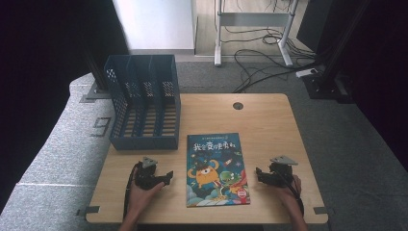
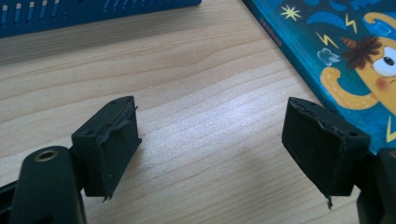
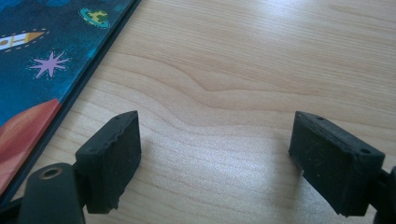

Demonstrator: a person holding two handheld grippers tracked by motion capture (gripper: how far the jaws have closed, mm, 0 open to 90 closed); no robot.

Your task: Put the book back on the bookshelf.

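Observation:
A blue picture book [image 1: 216, 168] with an orange cartoon monster lies flat at the front middle of the wooden table [image 1: 269, 120]. My left gripper [image 1: 166, 179] rests low over the table just left of the book, open, with bare wood between its jaws; the book's edge [image 2: 336, 60] shows at its upper right. My right gripper [image 1: 258, 174] sits just right of the book, also open and empty, the book's cover [image 3: 42, 65] at its left.
A blue slotted file rack [image 1: 143, 101] stands at the table's back left, its base edge [image 2: 93, 9] ahead of the left gripper. A round cable hole [image 1: 237, 105] is at the back edge. Cables lie on the floor beyond.

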